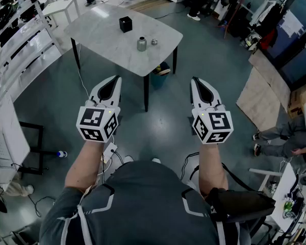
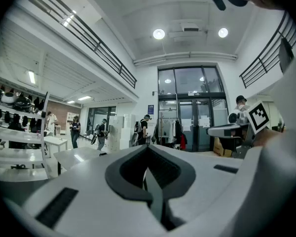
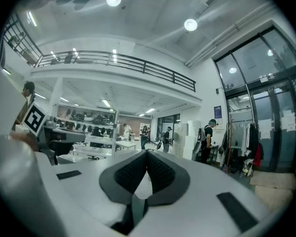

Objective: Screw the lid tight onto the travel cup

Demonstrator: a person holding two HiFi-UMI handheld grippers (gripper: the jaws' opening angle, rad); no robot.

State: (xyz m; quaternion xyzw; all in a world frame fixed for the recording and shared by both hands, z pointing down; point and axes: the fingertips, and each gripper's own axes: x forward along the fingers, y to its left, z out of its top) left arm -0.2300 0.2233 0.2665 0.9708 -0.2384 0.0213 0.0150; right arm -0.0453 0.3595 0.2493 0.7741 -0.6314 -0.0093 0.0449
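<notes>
A grey metal travel cup (image 1: 142, 44) stands upright on a grey table (image 1: 107, 34) well ahead of me. Its small round lid (image 1: 154, 42) lies on the table just right of the cup, apart from it. My left gripper (image 1: 114, 79) is held level at the left, shut and empty, short of the table's near edge. My right gripper (image 1: 196, 79) hangs level at the right, also shut with nothing in it. In the left gripper view the jaws of the left gripper (image 2: 147, 147) meet at the tip; in the right gripper view the right gripper (image 3: 147, 153) is likewise closed.
A black box (image 1: 125, 24) sits on the table behind the cup. A bin (image 1: 159, 75) stands under the table's near corner. White shelving (image 1: 10, 60) runs along the left. A seated person (image 1: 283, 137) is at the right; other people stand in the background.
</notes>
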